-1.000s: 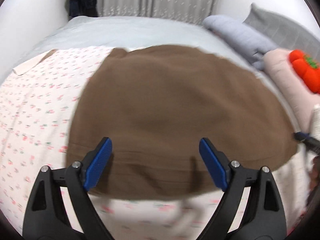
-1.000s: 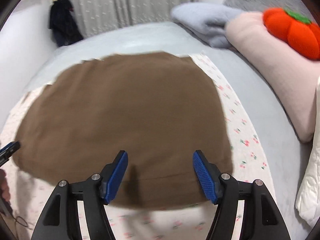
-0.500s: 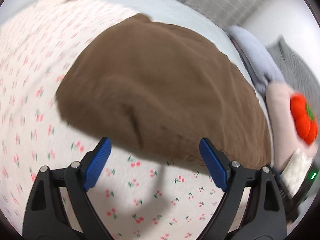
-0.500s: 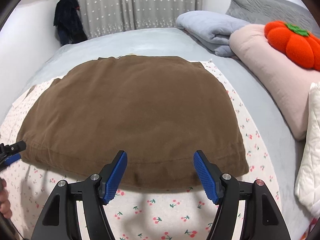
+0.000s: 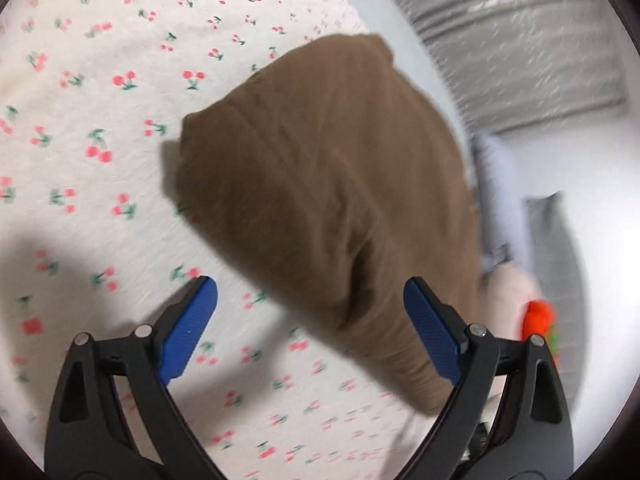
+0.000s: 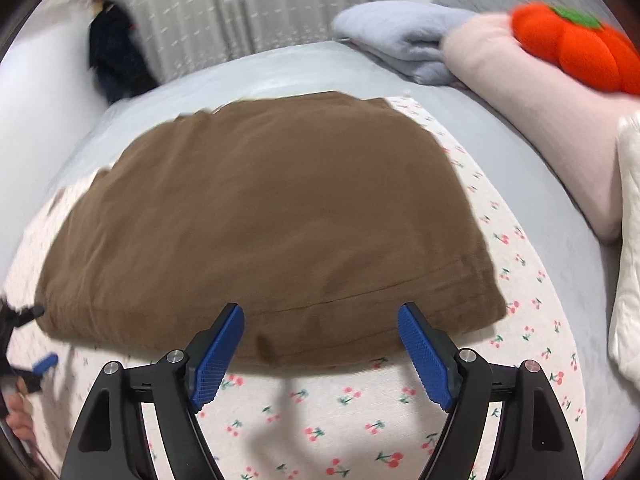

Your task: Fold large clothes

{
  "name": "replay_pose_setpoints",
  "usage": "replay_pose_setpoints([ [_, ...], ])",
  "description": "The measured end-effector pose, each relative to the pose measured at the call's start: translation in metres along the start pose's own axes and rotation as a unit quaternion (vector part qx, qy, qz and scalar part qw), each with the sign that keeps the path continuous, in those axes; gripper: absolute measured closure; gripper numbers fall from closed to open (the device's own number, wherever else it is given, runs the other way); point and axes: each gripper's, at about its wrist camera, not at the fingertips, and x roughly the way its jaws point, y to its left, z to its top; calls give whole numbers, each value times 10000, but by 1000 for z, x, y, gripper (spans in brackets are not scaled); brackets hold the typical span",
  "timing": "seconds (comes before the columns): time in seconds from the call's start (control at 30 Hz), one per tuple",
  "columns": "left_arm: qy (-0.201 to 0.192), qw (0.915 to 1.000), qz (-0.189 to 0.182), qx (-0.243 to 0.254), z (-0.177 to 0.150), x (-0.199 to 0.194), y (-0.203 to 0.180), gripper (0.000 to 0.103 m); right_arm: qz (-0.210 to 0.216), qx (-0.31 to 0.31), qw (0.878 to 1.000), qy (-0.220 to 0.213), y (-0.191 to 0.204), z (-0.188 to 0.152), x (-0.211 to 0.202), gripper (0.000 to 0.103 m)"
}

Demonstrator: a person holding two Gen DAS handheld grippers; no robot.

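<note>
A brown garment (image 6: 272, 216) lies folded flat on a cherry-print sheet (image 6: 360, 420) on the bed. In the left wrist view it (image 5: 332, 184) runs away from its near left corner. My left gripper (image 5: 310, 320) is open and empty, low over the sheet at the garment's left end, with the right finger against the near hem. It shows at the far left of the right wrist view (image 6: 28, 340). My right gripper (image 6: 320, 344) is open and empty, just above the garment's near hem, right of its middle.
A pink pillow (image 6: 540, 112) with an orange pumpkin plush (image 6: 576, 52), a folded pale blue blanket (image 6: 404, 40) and a grey pillow lie at the right. A white quilted item (image 6: 628, 240) is at the far right. Curtains and a dark hanging coat (image 6: 116, 56) stand behind.
My left gripper has swung left and down to the garment's left end, tilting its view. My right gripper pulled back to the near hem, then moved slightly closer again. Both stayed open.
</note>
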Motion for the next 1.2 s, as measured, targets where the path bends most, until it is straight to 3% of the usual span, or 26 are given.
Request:
replay_pose_setpoints([
  [0.07,-77,9985,-425,-328,4,4,11,9,84,592,9982,1,-25,4,1,19],
  [0.17,-336,9944,-844,-547,8,9,19,9,174,1734,9847,7,-73,2,5,18],
  [0.3,-606,9930,-887,-497,10,15,14,9,406,2901,9560,171,-126,-13,26,18],
  [0.37,-793,9926,-823,-404,6,17,10,12,749,3197,9443,226,-137,-21,39,17],
  [0.43,-954,9924,-706,-333,3,19,8,16,1054,3282,9387,-56,-139,-23,44,21],
  [0.47,-1034,9920,-640,-328,2,19,7,21,1174,3216,9395,-130,-137,-21,47,28],
  [0.5,-1092,9917,-585,-337,2,20,7,25,1351,3163,9389,-168,-135,-19,51,29],
  [0.53,-1157,9912,-521,-376,3,22,7,35,1450,3163,9372,-222,-134,-19,56,32],
  [0.57,-1204,9907,-494,-409,2,22,10,50,1511,3208,9344,-348,-134,-20,60,44],
  [0.6,-1234,9902,-491,-441,2,24,11,59,1568,3269,9311,-410,-135,-22,63,49],
  [0.63,-1186,9902,-561,-476,5,25,15,66,1728,3397,9234,-451,-138,-24,65,65],
  [0.7,-1067,9901,-690,-605,7,22,17,78,2162,3643,9039,-583,-142,-24,62,75],
  [0.83,-940,9907,-919,-351,3,-26,-7,86,2177,3362,9117,-912,-127,-13,12,81],
  [0.97,-895,9921,-854,188,-11,-94,-23,88,2249,3120,9192,-841,-125,-11,-47,82],
  [1.07,-828,9931,-757,326,-31,-135,-12,88,2382,3197,9157,-496,-130,-29,-76,81],
  [1.2,-549,9960,-450,539,-75,-167,24,88,2261,2935,9285,-243,-132,-72,-107,81],
])
